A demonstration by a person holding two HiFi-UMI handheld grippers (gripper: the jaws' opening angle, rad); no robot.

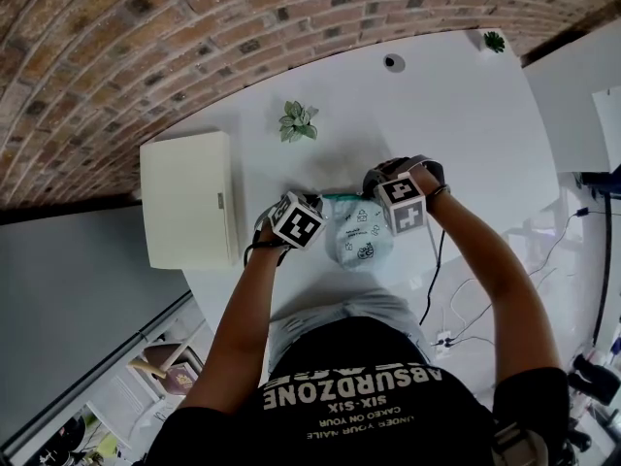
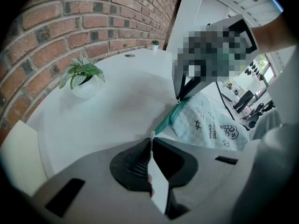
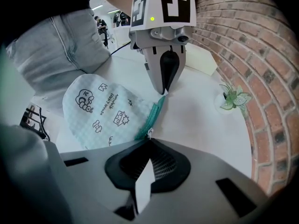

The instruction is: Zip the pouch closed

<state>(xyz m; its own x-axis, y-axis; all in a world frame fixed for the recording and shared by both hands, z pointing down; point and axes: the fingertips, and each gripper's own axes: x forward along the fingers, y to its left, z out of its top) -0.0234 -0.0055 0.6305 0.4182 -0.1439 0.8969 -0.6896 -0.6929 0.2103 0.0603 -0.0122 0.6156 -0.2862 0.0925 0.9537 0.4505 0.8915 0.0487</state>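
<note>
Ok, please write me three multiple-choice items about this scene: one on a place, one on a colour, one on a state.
1. In the head view, where does the white box lie from the pouch? A to its left; B to its right; C on top of it.
2. The pouch's zipper band is: A red; B teal green; C black.
3. The right hand-held gripper is: A wide open; B half open on nothing; C shut on the zipper pull.
Key: 1 A, the box sits at the left, apart from the pouch; 2 B, both gripper views show a teal band; 3 C, its jaws meet right at the pull.
</note>
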